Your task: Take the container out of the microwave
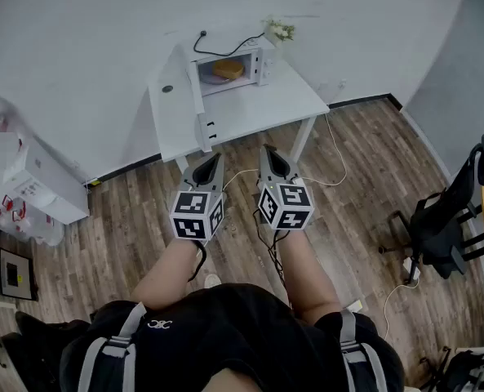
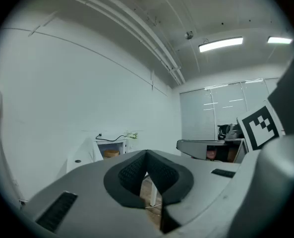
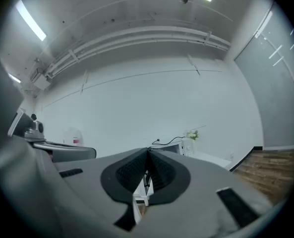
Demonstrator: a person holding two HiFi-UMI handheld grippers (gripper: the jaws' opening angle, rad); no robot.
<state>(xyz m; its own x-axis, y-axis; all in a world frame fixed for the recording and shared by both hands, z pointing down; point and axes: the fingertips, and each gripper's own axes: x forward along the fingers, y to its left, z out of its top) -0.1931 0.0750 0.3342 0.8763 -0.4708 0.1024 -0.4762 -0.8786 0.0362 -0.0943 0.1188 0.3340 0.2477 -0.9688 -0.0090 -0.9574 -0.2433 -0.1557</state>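
Note:
A white microwave (image 1: pixel 237 70) stands on a white table (image 1: pixel 258 109) against the far wall, with its door (image 1: pixel 199 109) swung open to the left. Inside it sits an orange-brown container (image 1: pixel 228 69), which also shows small in the left gripper view (image 2: pixel 111 153). My left gripper (image 1: pixel 218 158) and right gripper (image 1: pixel 268 149) hang side by side over the wooden floor, short of the table's front edge. Both are shut, jaw tips meeting, with nothing between them. The left gripper (image 2: pixel 147 154) and the right gripper (image 3: pixel 147 151) point level toward the table.
A small flower pot (image 1: pixel 281 30) stands behind the microwave, and a black cable (image 1: pixel 225 49) runs to a wall socket. White shelving (image 1: pixel 29 178) stands at the left. A black office chair (image 1: pixel 441 219) is at the right. A white cord (image 1: pixel 335 158) trails on the floor.

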